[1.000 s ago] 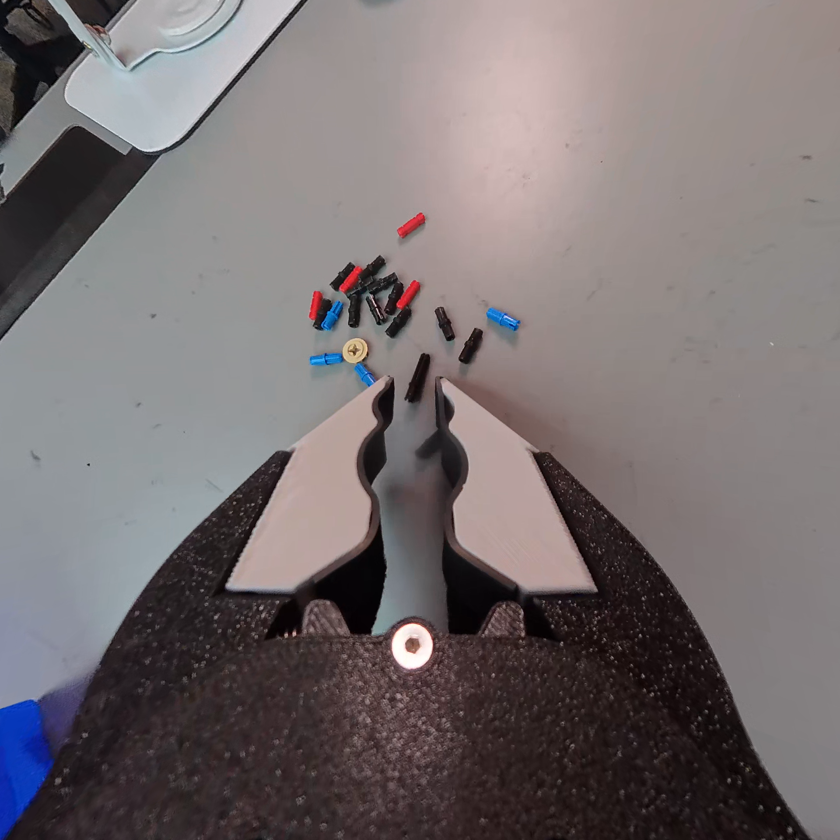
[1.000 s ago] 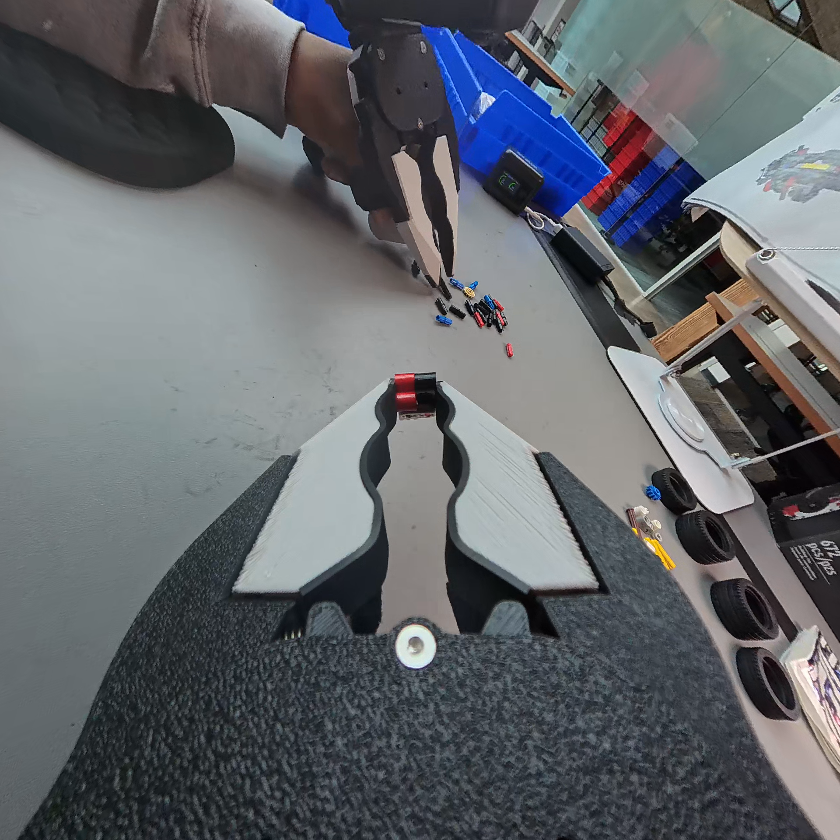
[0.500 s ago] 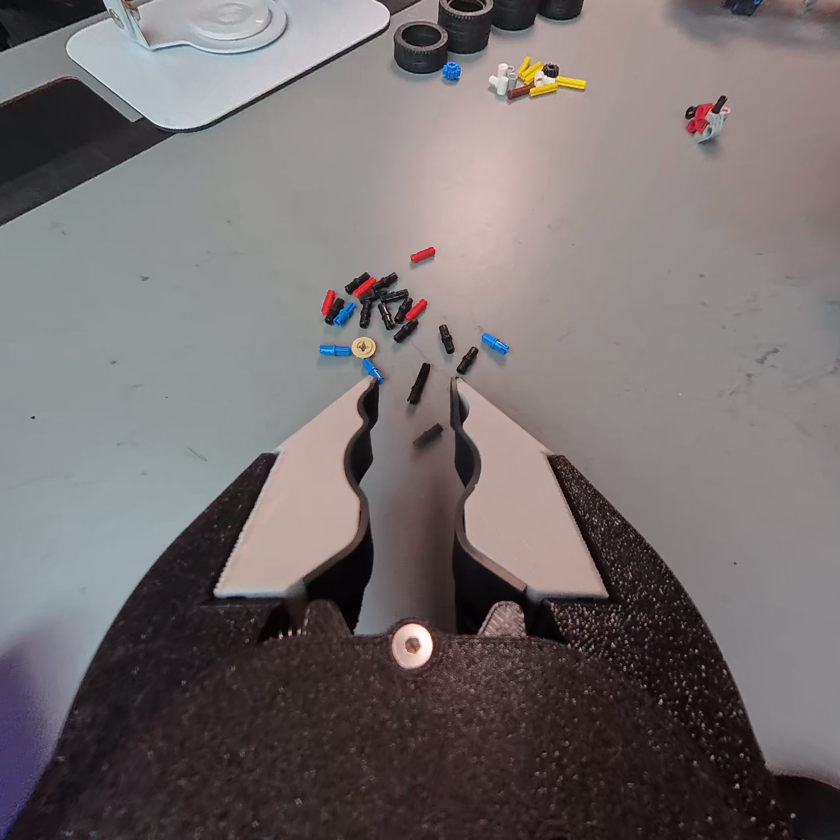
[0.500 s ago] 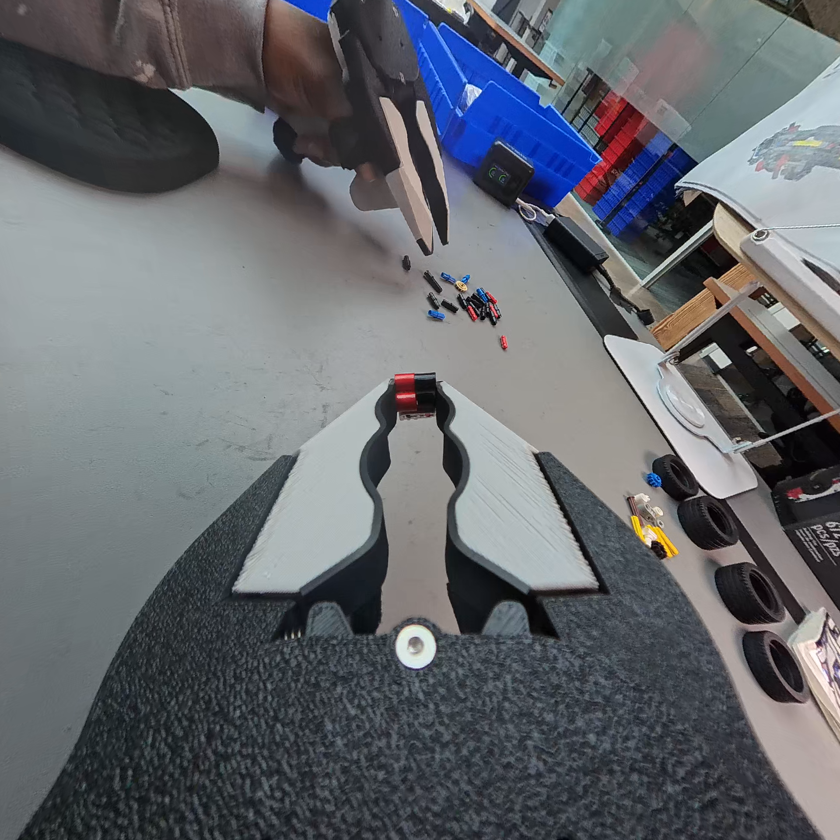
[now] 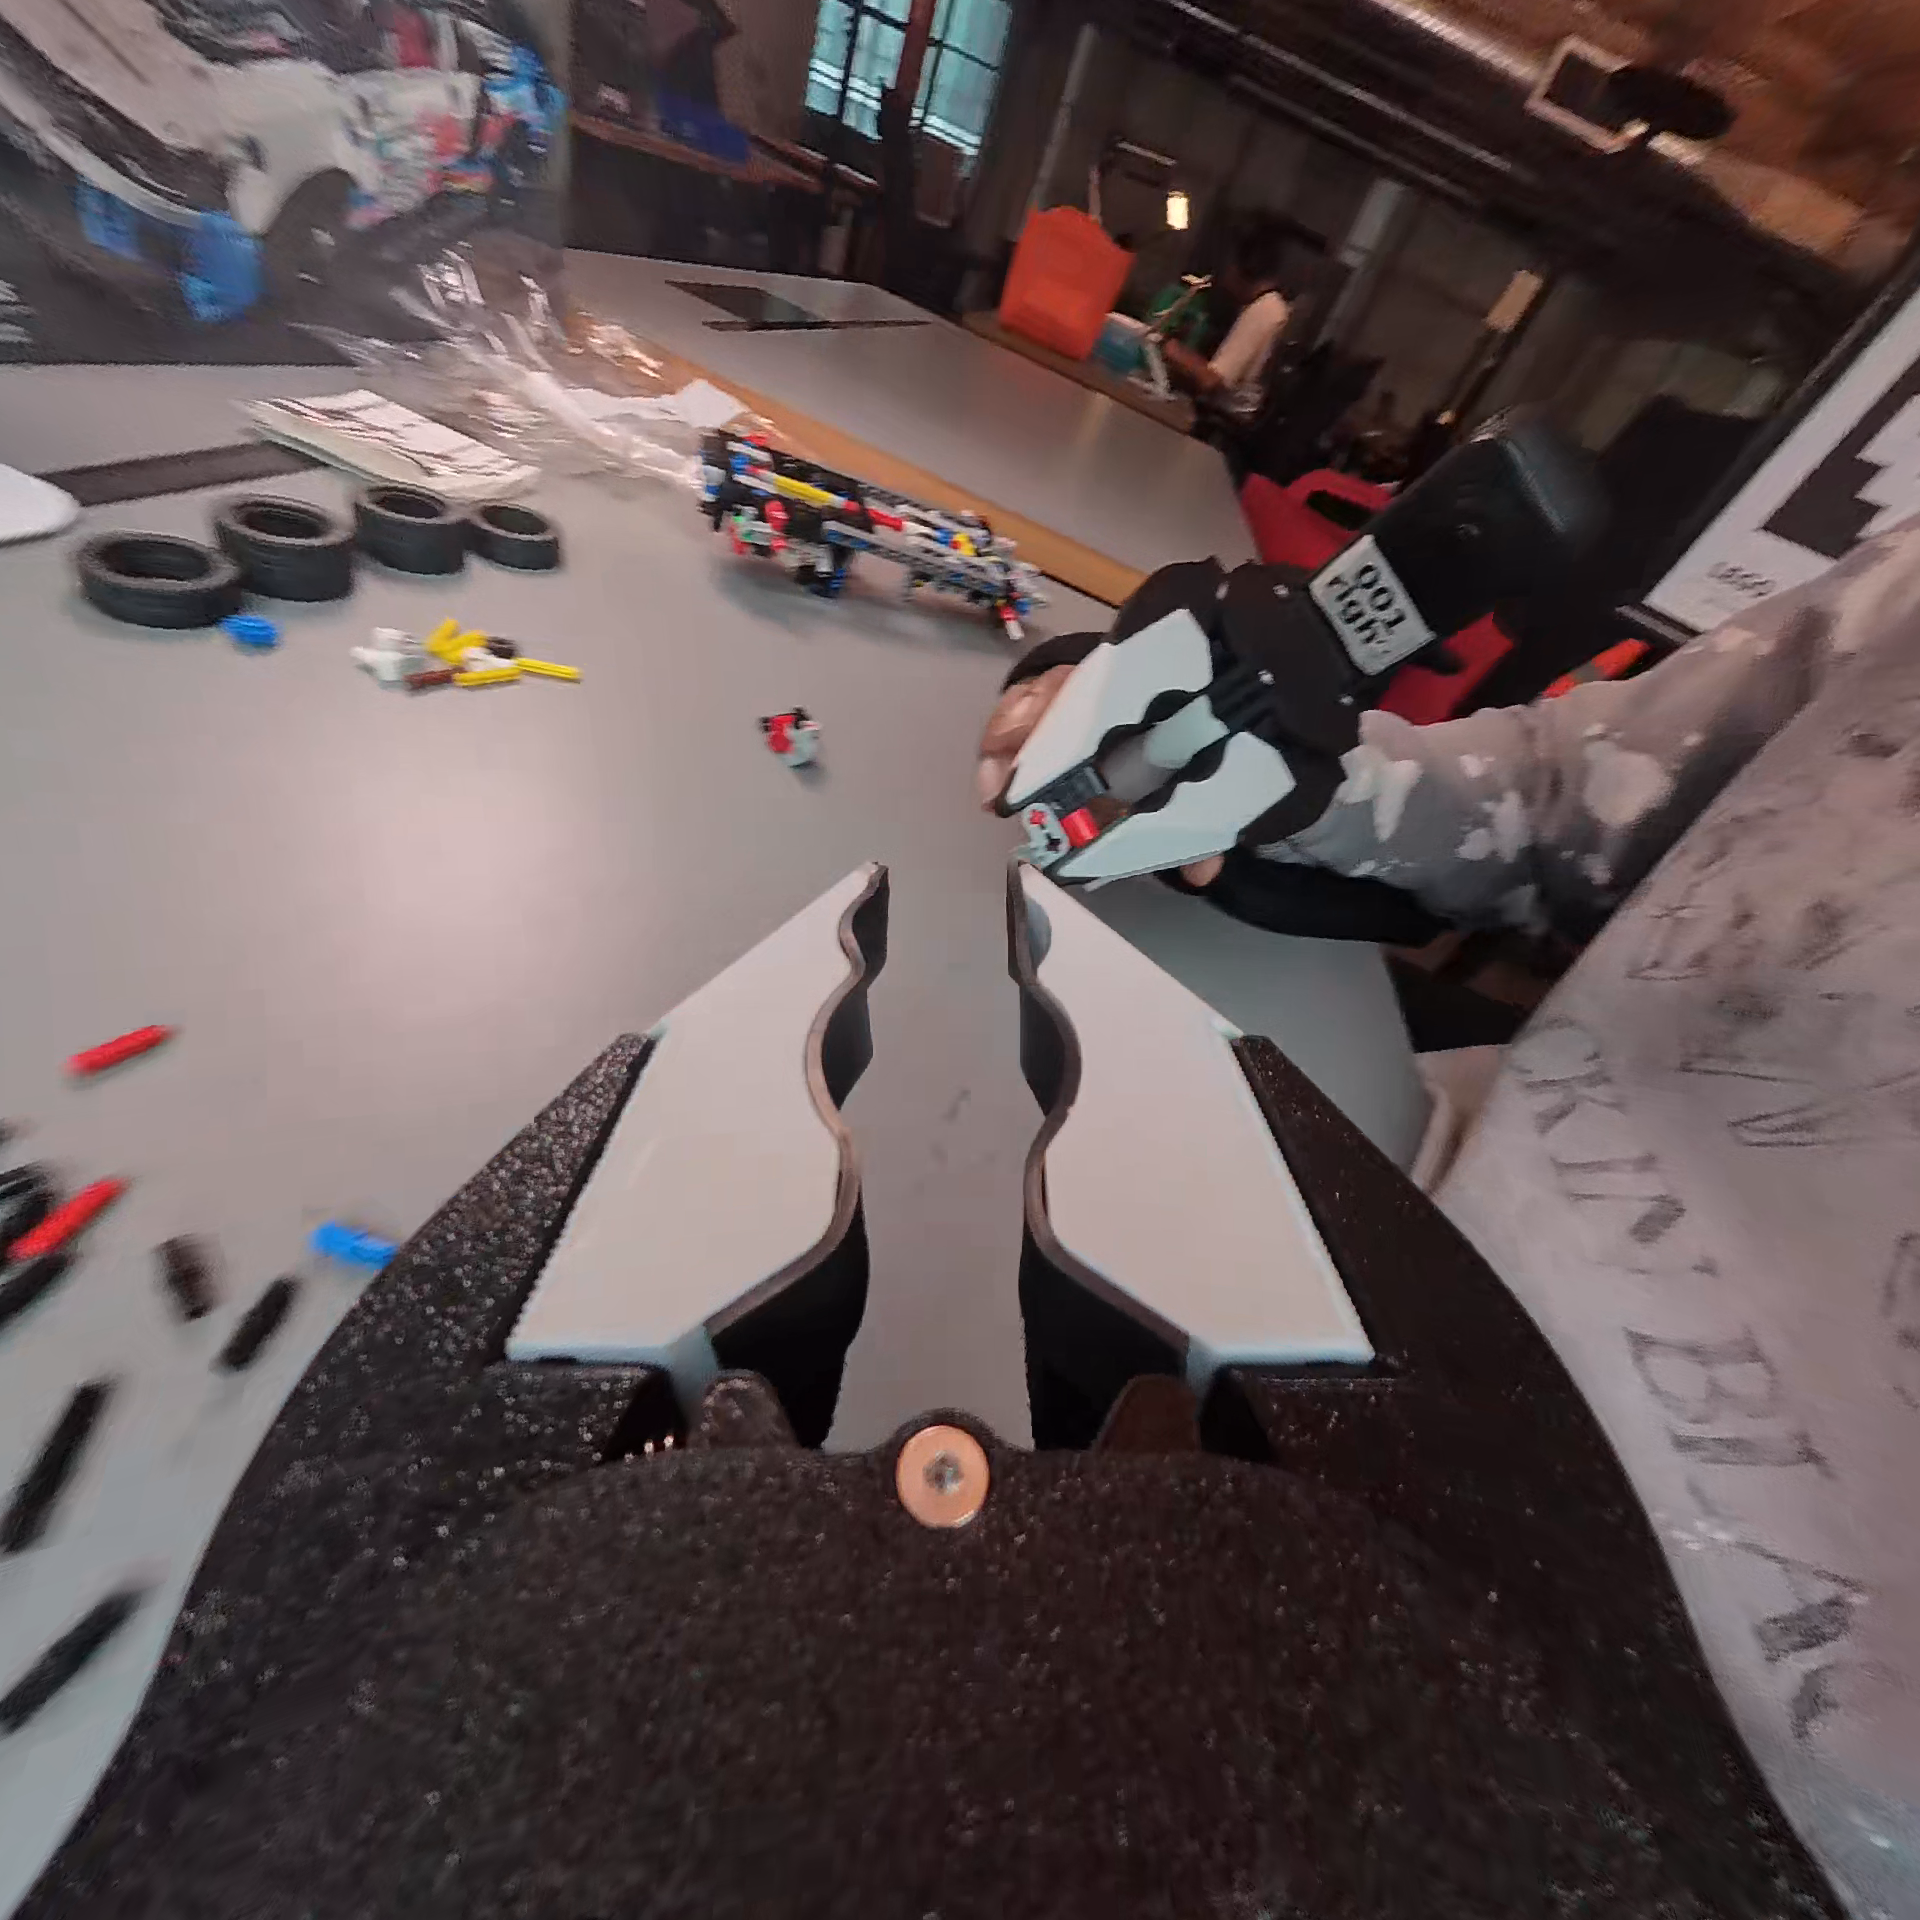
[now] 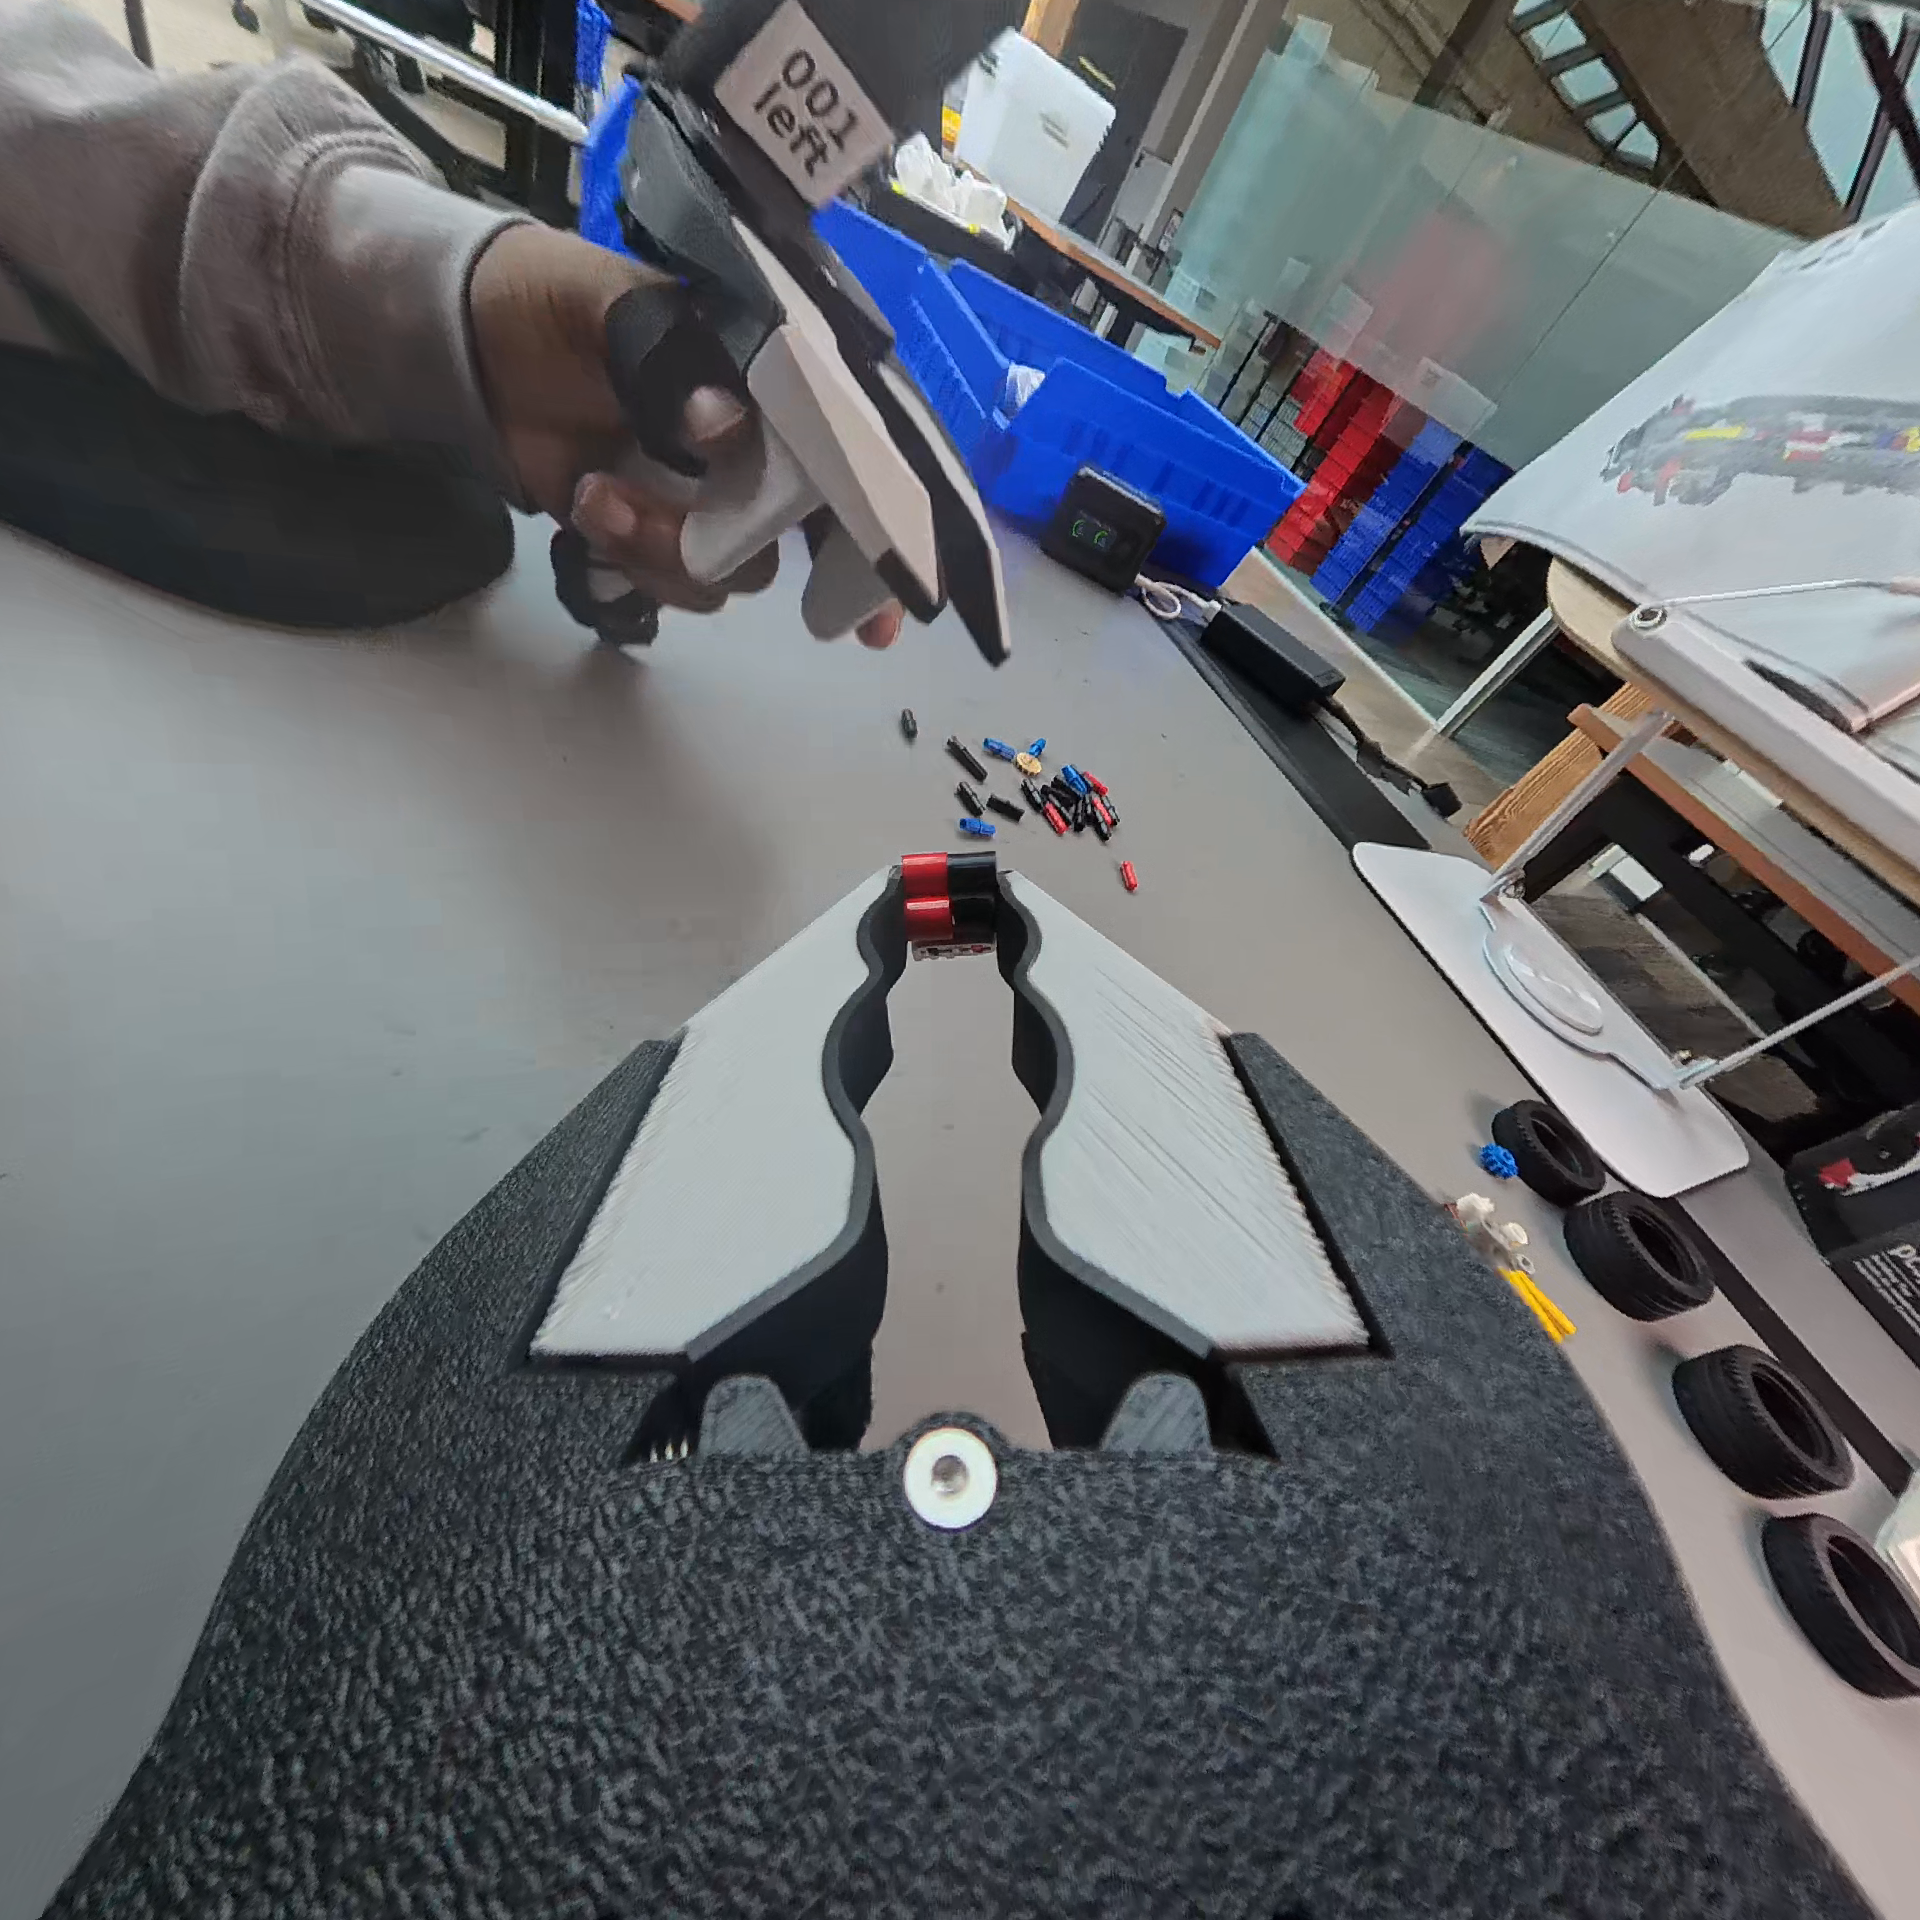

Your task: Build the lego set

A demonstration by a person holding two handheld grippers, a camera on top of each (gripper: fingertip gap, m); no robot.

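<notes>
My left gripper (image 5: pixel 948 883) is open and empty, held above the grey table (image 5: pixel 416 883) and pointing toward my right gripper (image 5: pixel 1044 844). My right gripper (image 6: pixel 948 883) is shut on a small red and black lego piece (image 6: pixel 948 904), which also shows red and white in the left wrist view (image 5: pixel 1055 828). A pile of small black, red and blue pins (image 6: pixel 1049 795) lies on the table under my left gripper (image 6: pixel 961 629). In the left wrist view the pins (image 5: pixel 62 1236) are blurred at the left edge. A partly built lego chassis (image 5: pixel 862 525) lies farther back.
Several black tyres (image 5: pixel 301 540) stand in a row, also seen in the right wrist view (image 6: pixel 1642 1257). Yellow and white loose parts (image 5: pixel 457 660) and a small red and white piece (image 5: pixel 790 736) lie nearby. Blue bins (image 6: pixel 1091 416), a white stand base (image 6: pixel 1538 1018), a booklet (image 5: pixel 384 436). Left tips to right tips: about 6 centimetres.
My left gripper has lifted off the pin pile and swung up and to the right toward my right gripper, still empty. The right gripper has kept its piece and barely moved.
</notes>
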